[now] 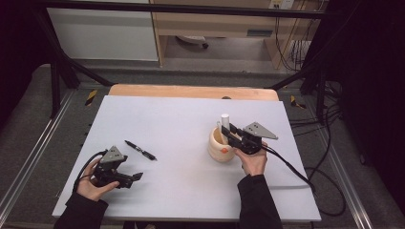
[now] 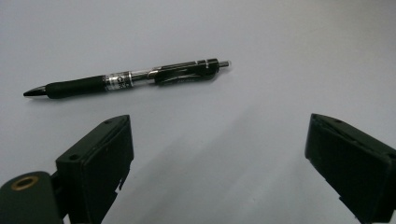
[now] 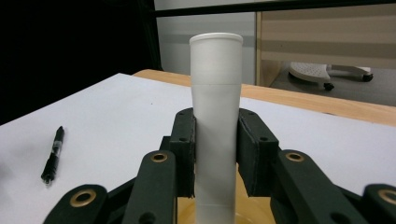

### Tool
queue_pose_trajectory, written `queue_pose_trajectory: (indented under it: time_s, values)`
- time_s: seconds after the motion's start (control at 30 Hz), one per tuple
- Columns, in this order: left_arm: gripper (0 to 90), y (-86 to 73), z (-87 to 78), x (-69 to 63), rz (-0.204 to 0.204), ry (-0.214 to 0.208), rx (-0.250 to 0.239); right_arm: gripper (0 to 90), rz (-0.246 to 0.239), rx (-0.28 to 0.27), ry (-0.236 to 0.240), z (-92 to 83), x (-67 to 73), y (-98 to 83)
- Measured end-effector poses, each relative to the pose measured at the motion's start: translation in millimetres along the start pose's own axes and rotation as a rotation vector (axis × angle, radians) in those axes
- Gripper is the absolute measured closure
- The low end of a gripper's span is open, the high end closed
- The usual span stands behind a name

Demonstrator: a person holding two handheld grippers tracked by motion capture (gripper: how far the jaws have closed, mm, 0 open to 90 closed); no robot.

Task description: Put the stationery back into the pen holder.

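Observation:
A black click pen (image 1: 140,150) lies flat on the white table, left of centre. My left gripper (image 1: 136,177) hovers low near the table's front left, open, with the pen (image 2: 126,79) lying ahead of its wide-apart jaws. A pale wooden cup (image 1: 219,146) stands right of centre. My right gripper (image 1: 226,130) is shut on a white tube (image 1: 225,122) that stands upright in the cup. In the right gripper view the white tube (image 3: 215,121) is clamped between the two pads (image 3: 184,149), with the cup's rim (image 3: 183,210) just below.
The white table top (image 1: 181,119) has a wooden strip (image 1: 191,91) along its far edge. Black frame bars and cables (image 1: 325,119) run around the right side. The pen (image 3: 52,156) lies far left in the right gripper view.

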State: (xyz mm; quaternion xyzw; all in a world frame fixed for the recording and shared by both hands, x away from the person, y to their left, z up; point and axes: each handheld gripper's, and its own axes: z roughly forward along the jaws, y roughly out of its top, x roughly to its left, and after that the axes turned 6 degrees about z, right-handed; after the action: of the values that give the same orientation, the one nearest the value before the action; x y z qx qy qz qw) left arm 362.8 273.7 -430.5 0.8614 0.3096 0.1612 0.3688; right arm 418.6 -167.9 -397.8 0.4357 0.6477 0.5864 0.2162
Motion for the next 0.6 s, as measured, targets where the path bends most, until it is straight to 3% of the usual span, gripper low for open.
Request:
queue_pose_trajectory:
  time_s: [0.4, 0.6]
  values:
    - [8.1, -1.2, 0.9, 0.6, -0.002, 0.001, 0.004, 69.7, 0.043, 0.020, 0.005, -2.5, -3.1, -14.0]
    - [8.1, -1.8, 1.5, 0.8, 0.001, 0.000, 0.009, 69.4, 0.039, 0.035, -0.008, -3.4, -3.1, -15.9]
